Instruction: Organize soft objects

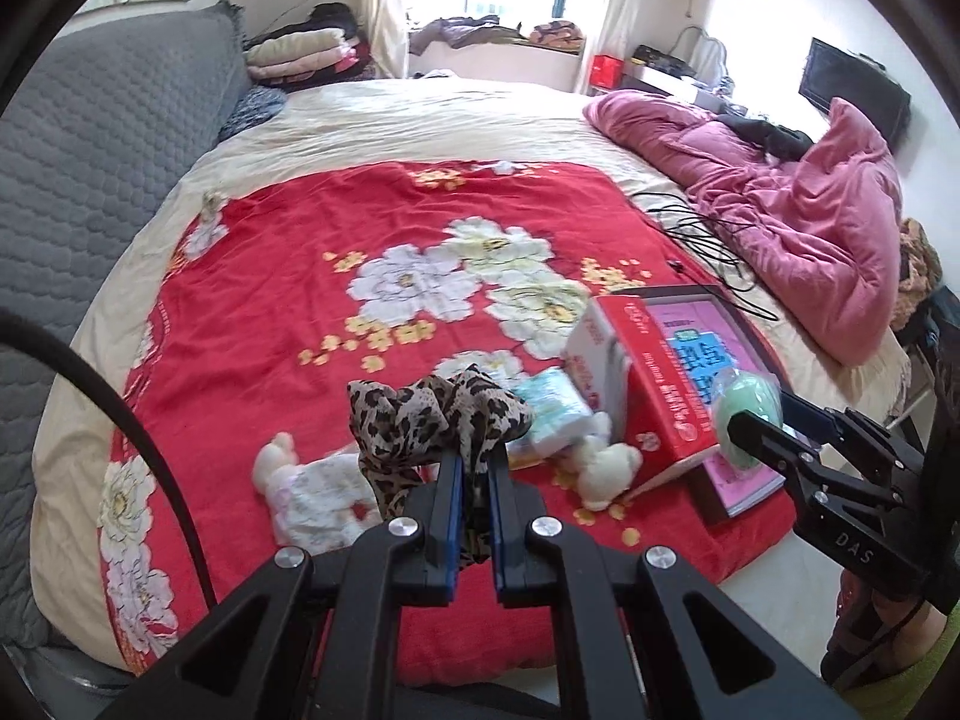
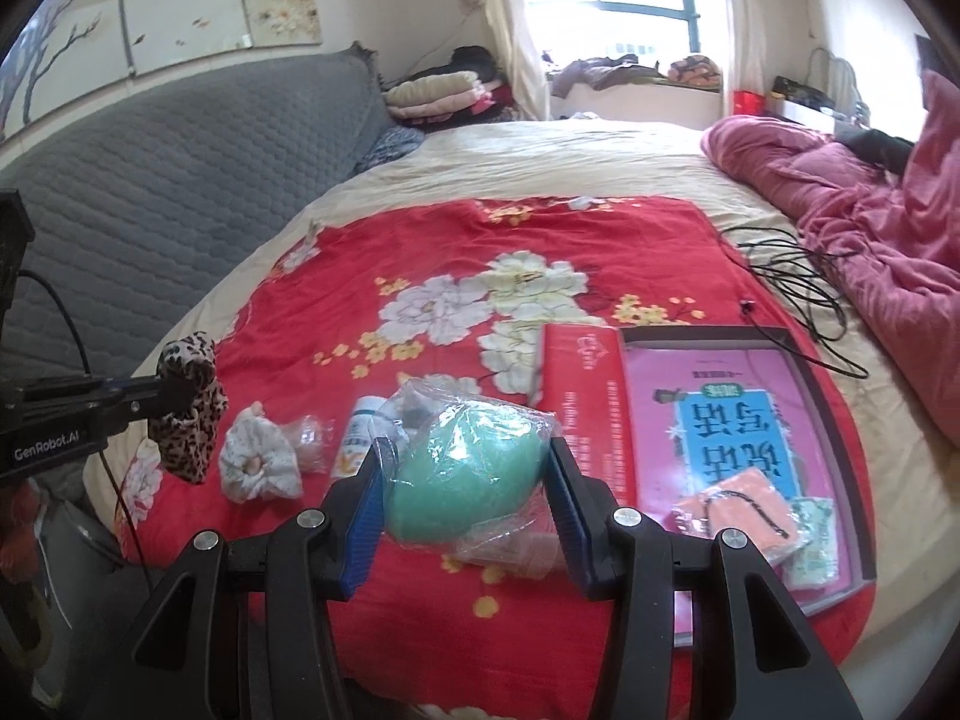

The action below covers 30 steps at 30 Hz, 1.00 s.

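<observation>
The left gripper (image 1: 474, 468) is nearly together, its blue pads pinching a leopard-print scrunchie (image 1: 432, 420); the ruffled fabric bunches above the fingertips and hangs between them, lifted over the bed. The right gripper (image 2: 468, 480) stands wide, clamped on a green sponge (image 2: 465, 480), egg-shaped, smooth and wrapped in crinkled clear plastic, with both pads pressing its sides.

On the red floral blanket (image 2: 336, 300), at 9 o'clock from the sponge, lies a white floral scrunchie (image 2: 259, 463), gathered and puckered. Just beside it, toward the sponge, stands a small white bottle (image 2: 358, 432). At 1 o'clock lies a red box (image 2: 585, 396), glossy cardboard, touching a flat tray (image 2: 834, 420) with a pink and blue printed sheet. At 3 o'clock, on that tray, sits a soft orange cloth (image 2: 735, 513) with a black cord across it. A rumpled pink quilt (image 2: 888, 228) lies at 2 o'clock, with black cable (image 2: 798, 276) coiled near it.
</observation>
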{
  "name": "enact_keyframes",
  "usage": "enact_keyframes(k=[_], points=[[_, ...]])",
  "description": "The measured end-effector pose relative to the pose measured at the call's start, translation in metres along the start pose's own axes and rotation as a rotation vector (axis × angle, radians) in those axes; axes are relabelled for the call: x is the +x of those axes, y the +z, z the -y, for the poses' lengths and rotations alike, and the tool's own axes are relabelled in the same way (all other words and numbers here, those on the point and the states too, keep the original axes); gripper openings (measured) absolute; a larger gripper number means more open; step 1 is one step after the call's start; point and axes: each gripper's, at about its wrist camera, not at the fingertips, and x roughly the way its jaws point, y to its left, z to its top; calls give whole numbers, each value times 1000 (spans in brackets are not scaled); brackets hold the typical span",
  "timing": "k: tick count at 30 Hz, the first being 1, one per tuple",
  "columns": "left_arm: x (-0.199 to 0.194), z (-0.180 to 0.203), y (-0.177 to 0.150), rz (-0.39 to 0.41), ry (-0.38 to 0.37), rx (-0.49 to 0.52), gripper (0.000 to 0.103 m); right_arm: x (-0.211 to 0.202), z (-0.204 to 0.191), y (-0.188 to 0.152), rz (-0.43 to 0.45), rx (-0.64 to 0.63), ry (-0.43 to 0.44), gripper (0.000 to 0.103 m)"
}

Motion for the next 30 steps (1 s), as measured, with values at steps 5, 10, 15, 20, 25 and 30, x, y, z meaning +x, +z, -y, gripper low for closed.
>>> enact_keyframes(k=[5, 10, 15, 20, 25, 30], points=[[3, 28, 4, 0, -24, 37, 8, -13, 26, -2, 21, 39, -28, 51], [7, 54, 5, -2, -43, 69, 8, -26, 51, -5, 33, 69, -59, 51], [10, 77, 1, -15, -63, 98, 8, -37, 74, -9, 49, 110, -90, 51], [14, 98, -2, -27, -77, 125, 8, -42, 100, -15, 51, 159, -112, 51], [19, 112, -3, -38, -86, 141, 8, -44, 123, -18, 44, 195, -154, 51], [24, 132, -7, -50, -114, 166, 8, -49, 144, -24, 48, 230, -182, 51]])
